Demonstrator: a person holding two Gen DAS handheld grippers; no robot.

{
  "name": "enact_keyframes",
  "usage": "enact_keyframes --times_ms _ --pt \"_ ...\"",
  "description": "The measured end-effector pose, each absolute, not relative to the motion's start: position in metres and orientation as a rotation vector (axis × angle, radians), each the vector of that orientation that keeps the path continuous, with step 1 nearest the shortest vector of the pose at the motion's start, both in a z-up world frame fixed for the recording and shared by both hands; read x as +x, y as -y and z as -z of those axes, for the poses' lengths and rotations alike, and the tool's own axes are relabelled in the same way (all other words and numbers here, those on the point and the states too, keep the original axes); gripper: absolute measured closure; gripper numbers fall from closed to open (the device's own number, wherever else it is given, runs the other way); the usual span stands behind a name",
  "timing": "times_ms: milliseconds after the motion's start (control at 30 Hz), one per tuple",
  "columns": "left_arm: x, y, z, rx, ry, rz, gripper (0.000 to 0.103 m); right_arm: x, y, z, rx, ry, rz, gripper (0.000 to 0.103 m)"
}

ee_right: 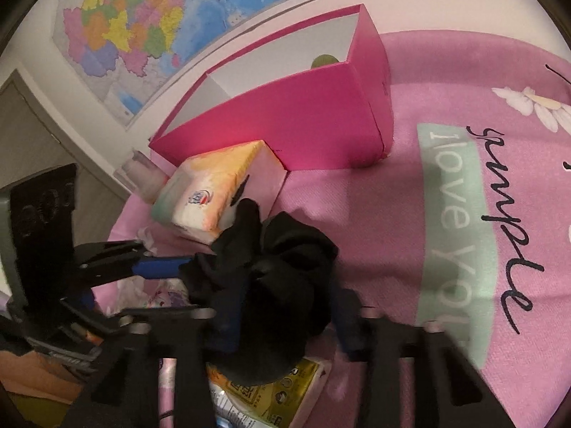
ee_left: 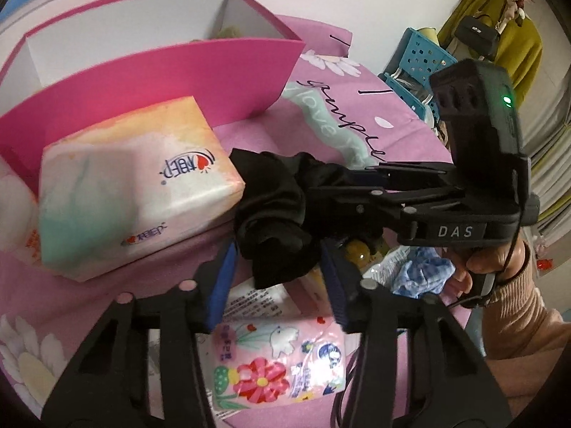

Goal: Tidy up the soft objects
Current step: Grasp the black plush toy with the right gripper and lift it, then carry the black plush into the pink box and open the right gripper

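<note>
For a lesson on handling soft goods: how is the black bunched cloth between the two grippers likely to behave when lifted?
The black cloth lies crumpled in loose folds, so it will probably sag and drape, not hold shape. It looks thin, so likely light. Loose ends may trail and brush the tissue pack beside it.

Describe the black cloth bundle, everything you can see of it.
The black cloth bundle is a soft, matte, crumpled wad with deep folds and loose ends, its shape unclear. It sits above the pink bedsheet and packets, beside the pastel tissue pack, in front of the pink box. The right gripper straddles it and looks closed on it; the left gripper has it between its blue pads, though whether they press is unclear.
</note>
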State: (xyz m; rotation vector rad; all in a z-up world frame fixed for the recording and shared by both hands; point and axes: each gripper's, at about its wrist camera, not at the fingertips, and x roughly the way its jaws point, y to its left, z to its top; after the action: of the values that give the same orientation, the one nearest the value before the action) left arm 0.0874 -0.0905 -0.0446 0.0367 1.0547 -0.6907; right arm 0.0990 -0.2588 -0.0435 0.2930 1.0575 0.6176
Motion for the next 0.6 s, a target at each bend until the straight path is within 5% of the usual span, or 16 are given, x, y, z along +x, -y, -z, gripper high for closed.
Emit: enact_keyframes --times_ms 200,600 --pt "0.09 0.094 0.04 0.014 -1.052 0.723 0.075 0.088 0.256 0.022 0.26 -0.977 -0.62 0.085" --pt "0.085 0.09 -0.022 0.005 -0.874 0.749 0.075 0.084 0.261 -0.052 0.219 -0.79 -0.652 0.085"
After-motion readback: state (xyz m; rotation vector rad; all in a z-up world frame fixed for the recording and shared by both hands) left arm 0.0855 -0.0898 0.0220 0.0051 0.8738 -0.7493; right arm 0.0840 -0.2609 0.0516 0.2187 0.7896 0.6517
